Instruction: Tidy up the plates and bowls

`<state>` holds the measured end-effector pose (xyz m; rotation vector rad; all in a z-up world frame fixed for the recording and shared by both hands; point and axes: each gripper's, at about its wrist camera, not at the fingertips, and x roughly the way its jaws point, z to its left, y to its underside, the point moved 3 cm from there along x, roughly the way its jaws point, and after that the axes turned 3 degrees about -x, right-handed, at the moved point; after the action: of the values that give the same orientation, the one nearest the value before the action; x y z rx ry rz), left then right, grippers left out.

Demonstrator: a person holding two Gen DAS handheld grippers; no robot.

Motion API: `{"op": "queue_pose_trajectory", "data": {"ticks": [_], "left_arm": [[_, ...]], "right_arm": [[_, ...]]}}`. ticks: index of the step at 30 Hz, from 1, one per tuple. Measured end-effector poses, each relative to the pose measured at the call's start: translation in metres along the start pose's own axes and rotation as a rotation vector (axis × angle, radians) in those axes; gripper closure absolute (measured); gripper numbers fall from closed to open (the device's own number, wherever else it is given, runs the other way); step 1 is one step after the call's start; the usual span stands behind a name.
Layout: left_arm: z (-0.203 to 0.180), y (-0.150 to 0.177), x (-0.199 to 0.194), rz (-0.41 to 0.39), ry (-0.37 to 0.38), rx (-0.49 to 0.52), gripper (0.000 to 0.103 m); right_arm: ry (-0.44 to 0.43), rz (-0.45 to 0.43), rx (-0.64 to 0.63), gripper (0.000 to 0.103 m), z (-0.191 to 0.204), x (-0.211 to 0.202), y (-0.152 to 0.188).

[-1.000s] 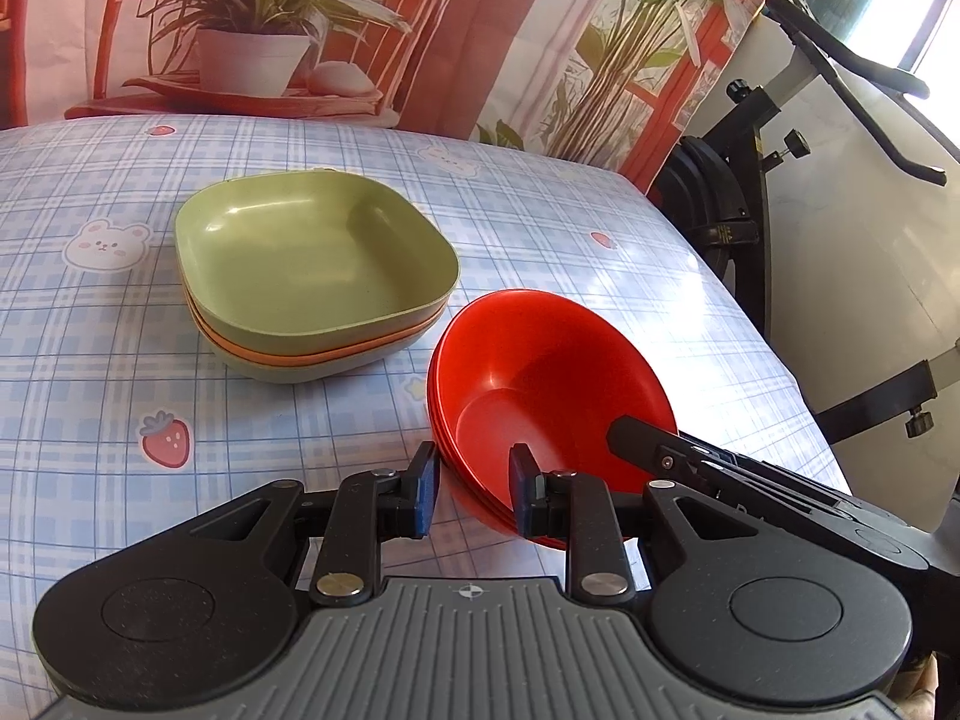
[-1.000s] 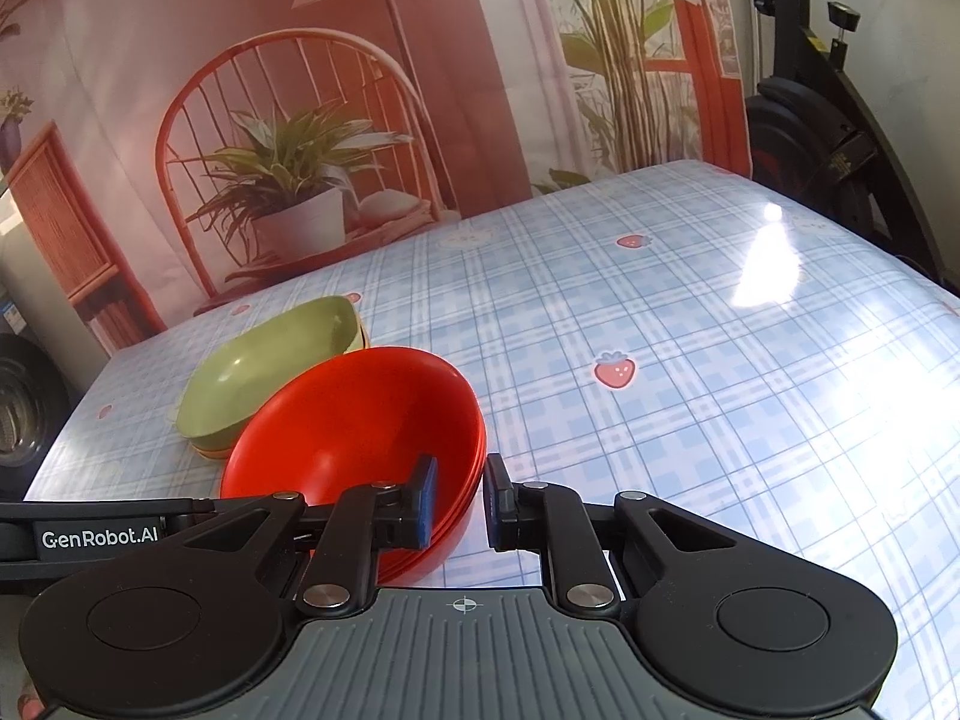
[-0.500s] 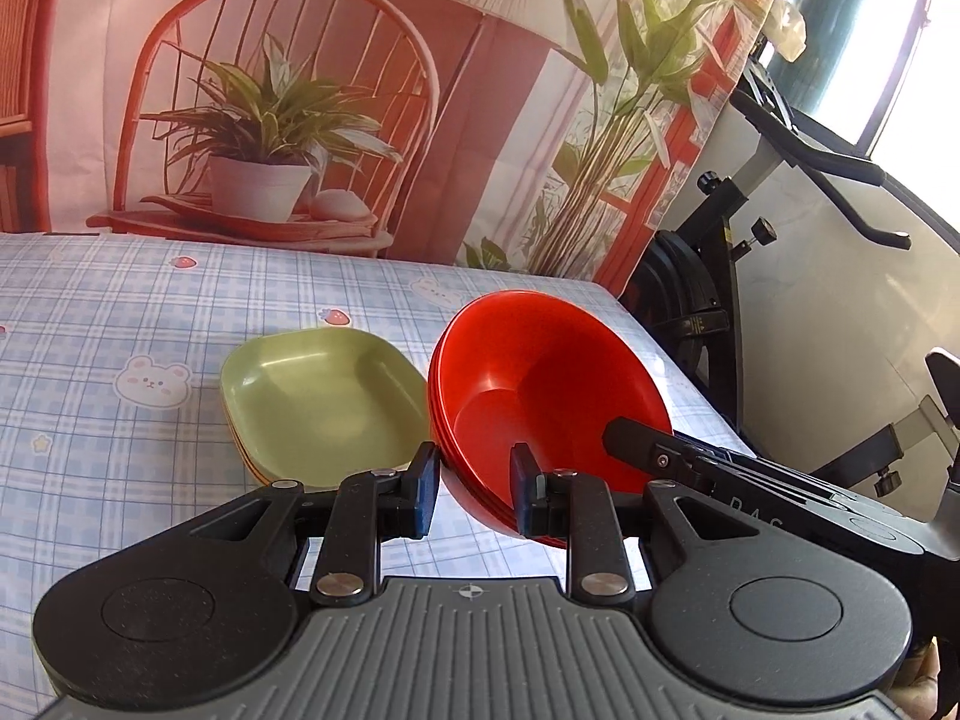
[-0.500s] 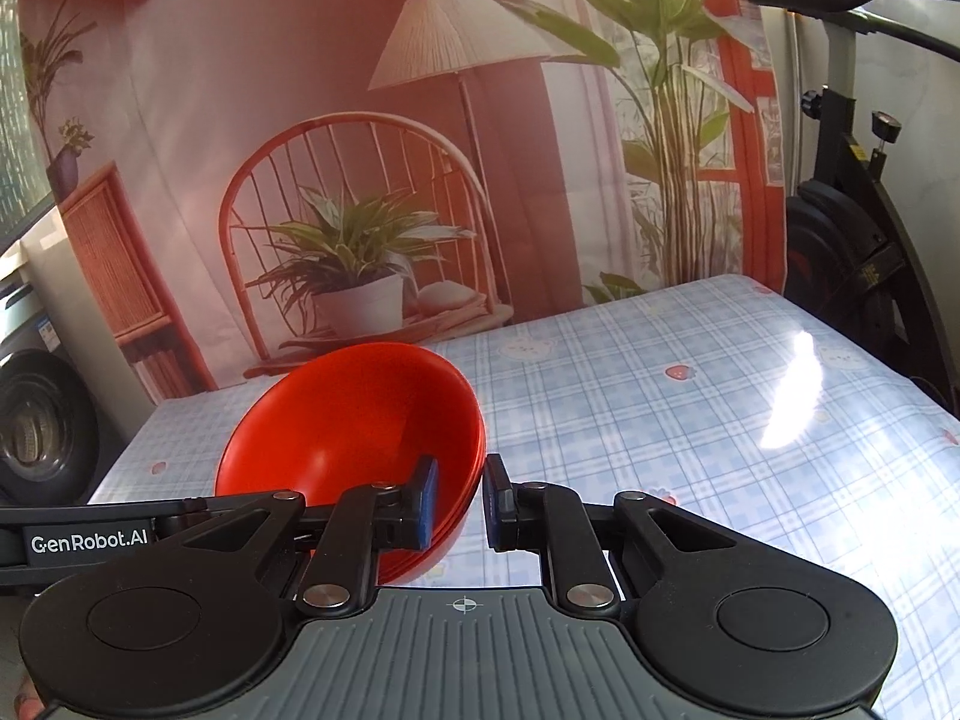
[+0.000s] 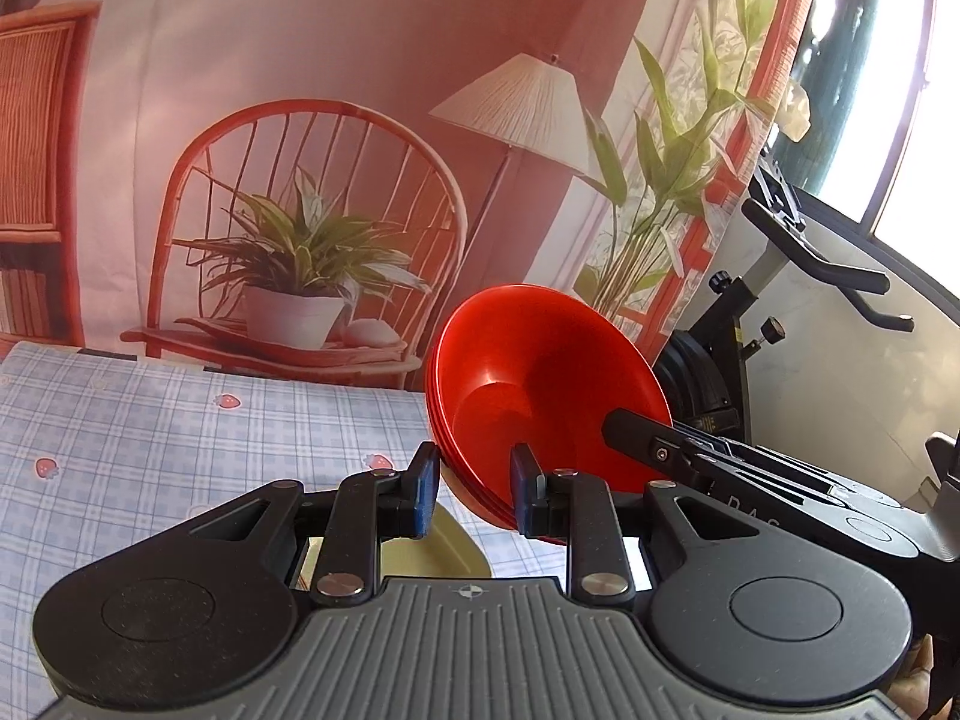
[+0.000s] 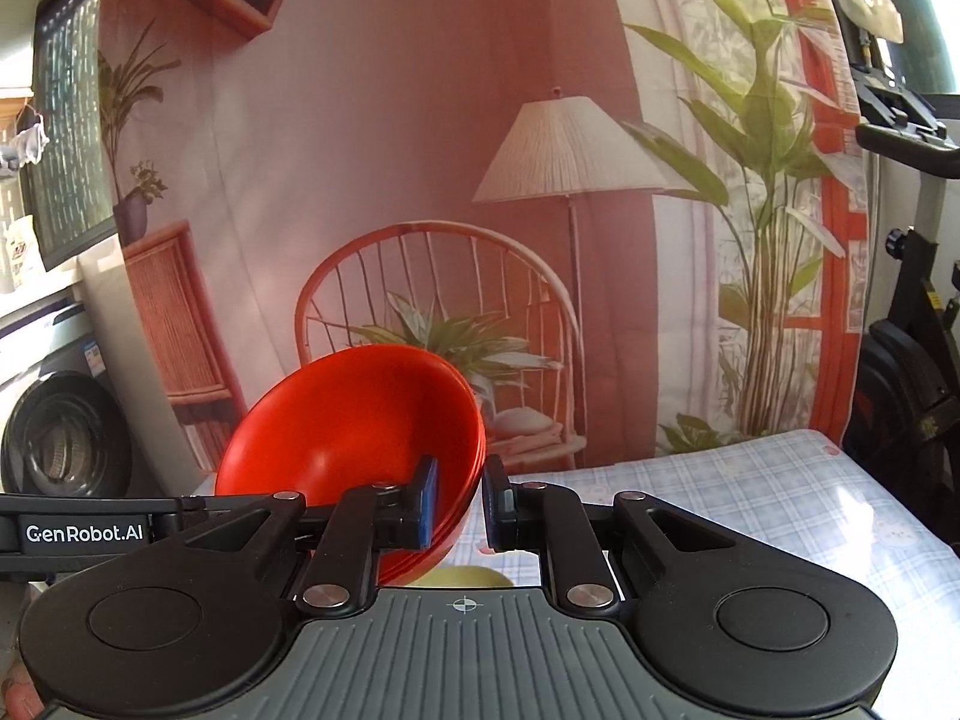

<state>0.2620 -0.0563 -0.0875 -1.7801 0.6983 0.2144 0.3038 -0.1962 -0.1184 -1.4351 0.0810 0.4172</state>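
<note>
Bright daylight from right; fisheye-warped edges.

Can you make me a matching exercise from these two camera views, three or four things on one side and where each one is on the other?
Things:
1. stack of red bowls
2. green plate
3. checked tablecloth
4. exercise bike

Places:
A. on the table, low behind the left tongs
B. standing off the table's right side
C. lifted, rim pinched by the left tongs and the right tongs
D. spread over the table

Pairs: 1-C, 2-A, 3-D, 4-B
</note>
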Motion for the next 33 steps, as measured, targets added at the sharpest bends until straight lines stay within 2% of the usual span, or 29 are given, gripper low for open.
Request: {"op": "queue_pose_trajectory", "data": {"ticks": [3, 8, 17, 24, 33], "left_arm": [[0.012, -0.002, 0.01, 0.022, 0.006, -0.016, 0.076], [0.044, 0.005, 0.032, 0.091, 0.011, -0.08, 0.077], [0.069, 0.031, 0.07, 0.197, -0.033, -0.072, 0.076], [0.073, 0.049, 0.089, 0.257, -0.05, -0.057, 0.076], [0.073, 0.063, 0.099, 0.303, -0.072, -0.036, 0.076]], "right_arm": [[-0.014, 0.006, -0.018, 0.089, 0.003, 0.017, 0.0], [-0.027, 0.073, -0.021, 0.089, 0.005, 0.052, 0.014], [-0.028, 0.187, -0.026, 0.091, 0.009, 0.098, 0.049], [-0.013, 0.284, 0.016, 0.092, -0.002, 0.116, 0.076], [-0.004, 0.357, 0.036, 0.092, -0.008, 0.126, 0.092]]}}
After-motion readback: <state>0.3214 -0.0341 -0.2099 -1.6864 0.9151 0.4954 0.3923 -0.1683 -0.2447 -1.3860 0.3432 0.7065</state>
